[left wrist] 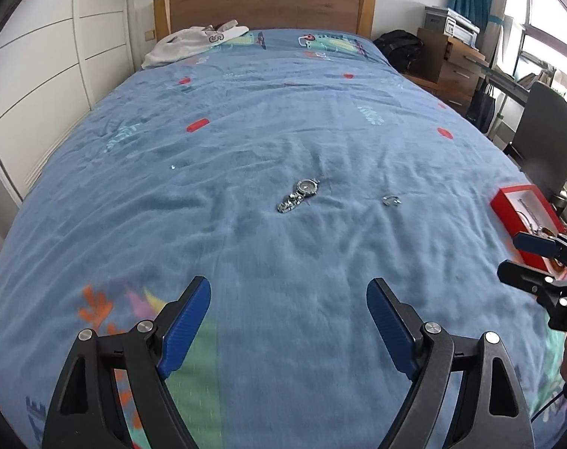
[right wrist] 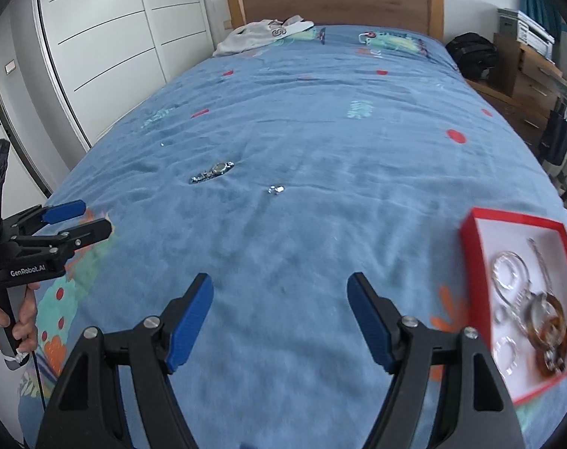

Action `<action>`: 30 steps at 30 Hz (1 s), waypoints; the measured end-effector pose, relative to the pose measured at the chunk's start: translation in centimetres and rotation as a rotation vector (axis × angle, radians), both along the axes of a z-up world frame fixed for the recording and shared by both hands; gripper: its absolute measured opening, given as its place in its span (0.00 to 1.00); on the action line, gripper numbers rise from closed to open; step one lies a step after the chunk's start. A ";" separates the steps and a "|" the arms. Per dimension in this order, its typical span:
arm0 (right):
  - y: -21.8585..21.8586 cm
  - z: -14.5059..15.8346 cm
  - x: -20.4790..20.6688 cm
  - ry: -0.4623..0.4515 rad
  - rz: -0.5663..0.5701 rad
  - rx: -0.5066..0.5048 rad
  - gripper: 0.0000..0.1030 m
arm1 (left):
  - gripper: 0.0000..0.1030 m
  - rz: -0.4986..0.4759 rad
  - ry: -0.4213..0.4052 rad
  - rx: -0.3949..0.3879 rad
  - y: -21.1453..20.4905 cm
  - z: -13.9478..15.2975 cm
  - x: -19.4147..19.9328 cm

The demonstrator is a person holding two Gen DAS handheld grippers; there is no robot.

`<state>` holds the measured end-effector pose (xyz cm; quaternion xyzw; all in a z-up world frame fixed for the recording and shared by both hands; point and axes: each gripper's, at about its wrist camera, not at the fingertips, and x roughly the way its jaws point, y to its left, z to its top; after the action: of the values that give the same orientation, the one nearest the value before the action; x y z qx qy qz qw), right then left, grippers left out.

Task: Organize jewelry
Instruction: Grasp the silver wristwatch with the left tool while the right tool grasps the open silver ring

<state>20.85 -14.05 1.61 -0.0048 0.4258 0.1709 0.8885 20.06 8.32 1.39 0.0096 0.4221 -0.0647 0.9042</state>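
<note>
both grippers hover over a bed covered with a blue patterned bedspread, and both stand with their blue-padded fingers spread wide and nothing between them. the left gripper points down toward the middle of the cover; the right gripper points the same way from a spot nearer the bed's right edge. in the right wrist view the left gripper shows again at the left edge, held by a hand on its grip, its two fingers apart

a silver wristwatch lies flat on the bedspread ahead of the left gripper, its band stretched out toward the lower left. a small silver ring-like piece lies to the right of the watch, apart from it; its exact kind is too small to tell. a tiny bright speck sits further left on the cover

a red box with a white inside rests on the bedspread near the right edge, just beside the right gripper's right finger. inside it lie several pieces of jewelry: silver hoops, a chain and an amber-brown bangle, piled partly over each other

a white garment lies by the wooden headboard at the far end
</note>
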 end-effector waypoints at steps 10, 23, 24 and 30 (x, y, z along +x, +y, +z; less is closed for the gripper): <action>2.7 -2.8 5.5 0.012 0.034 0.015 0.70 | 0.82 -0.018 0.031 0.006 0.1 -3.4 6.4; 4.2 -6.2 11.4 0.040 0.041 0.048 0.54 | 0.82 -0.055 0.040 -0.053 0.3 -6.3 12.9; 4.2 -6.3 11.5 0.039 0.039 0.050 0.54 | 0.82 -0.065 0.040 -0.051 0.1 -6.4 13.2; 4.6 -6.8 12.6 0.032 0.047 0.047 0.49 | 0.78 -0.130 0.040 -0.043 -1.6 -7.0 14.5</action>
<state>33.46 -9.50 -5.21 0.0089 0.4356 0.2016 0.8772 34.54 6.73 -5.58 0.0163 0.4370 -0.1327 0.8895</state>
